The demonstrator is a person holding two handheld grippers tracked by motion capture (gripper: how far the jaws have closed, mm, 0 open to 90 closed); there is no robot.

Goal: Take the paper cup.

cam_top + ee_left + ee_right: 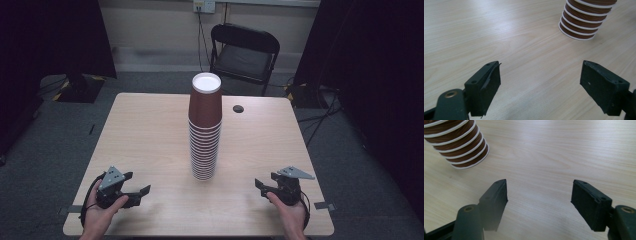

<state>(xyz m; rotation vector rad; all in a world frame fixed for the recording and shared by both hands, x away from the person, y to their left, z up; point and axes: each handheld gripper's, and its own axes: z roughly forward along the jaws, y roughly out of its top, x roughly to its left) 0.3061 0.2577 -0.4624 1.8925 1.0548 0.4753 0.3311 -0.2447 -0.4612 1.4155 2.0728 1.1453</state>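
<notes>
A tall stack of brown paper cups (pixel 205 127) with white rims stands upside down near the middle of the wooden table (pixel 145 130). Its lower rims show at the upper right of the left gripper view (pixel 584 22) and at the upper left of the right gripper view (pixel 459 142). My left gripper (pixel 136 186) rests near the front left edge, open, with nothing between its jaws (pixel 540 82). My right gripper (pixel 264 183) sits near the front right edge, also open and empty (pixel 539 200). Both are well short of the stack.
A dark round hole (pixel 238 108) is set in the table behind the stack to the right. A black folding chair (pixel 243 55) stands beyond the far edge. Black curtains hang at both sides, and cables lie on the grey floor.
</notes>
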